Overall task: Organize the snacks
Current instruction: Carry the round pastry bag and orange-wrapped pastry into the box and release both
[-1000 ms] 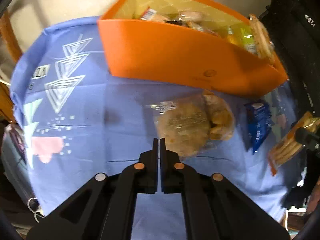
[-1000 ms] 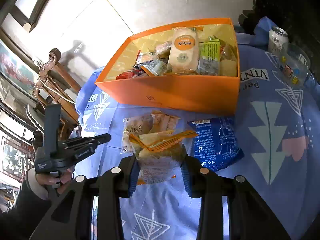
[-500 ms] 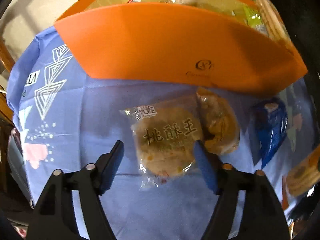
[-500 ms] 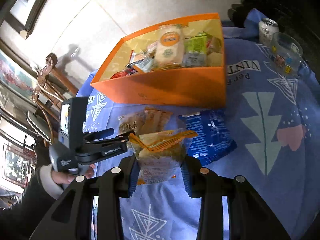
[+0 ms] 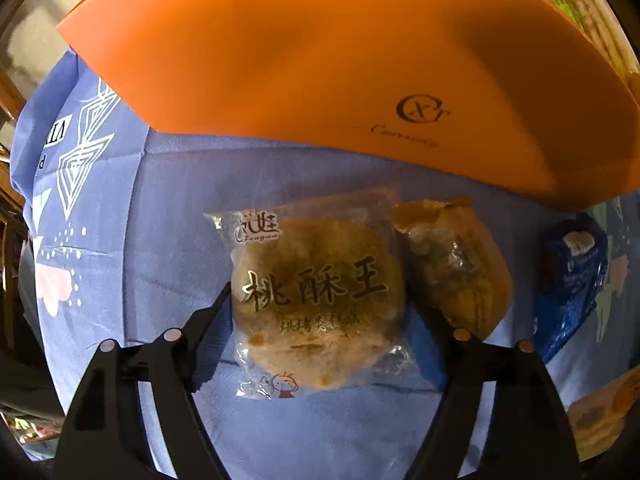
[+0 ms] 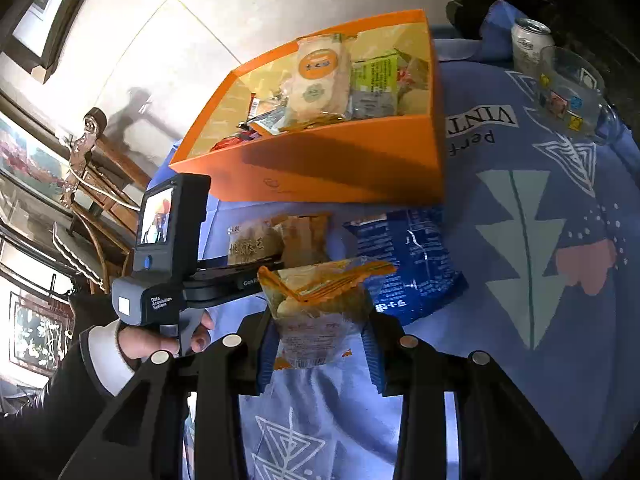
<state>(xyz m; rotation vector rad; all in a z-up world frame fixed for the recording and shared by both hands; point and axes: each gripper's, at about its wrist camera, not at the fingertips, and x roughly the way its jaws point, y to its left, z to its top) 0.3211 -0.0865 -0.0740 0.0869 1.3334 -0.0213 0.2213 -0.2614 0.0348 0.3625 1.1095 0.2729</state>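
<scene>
Your left claw [image 5: 320,320] points steeply down at the worktop [image 5: 180,240], its jaws having just been opening and now standing wide on either side of the walnut cake [image 5: 316,300] — the pads flank the clear packet without pressing it, and it lies flat on the blue cloth. In the right wrist view your left hand [image 6: 160,340] grips the handle low at the left, dark sleeve with a white cuff, the tool reaching in over the cake.

Your right claw [image 6: 320,332] tilts down less sharply and is clamped on one orange-edged packet [image 6: 320,304], held above the cloth.

On the cloth you have three loose snacks: the walnut cake, a second pastry [image 5: 456,264] just beside it on its right, touching, and a blue bag [image 6: 404,256] further right, near the box. One orange box [image 6: 340,160] stands behind them, open-topped and already holding several packets — how many I cannot tell. At the far right corner stand one can [image 6: 530,40] and one glass [image 6: 572,88], side by side.
</scene>
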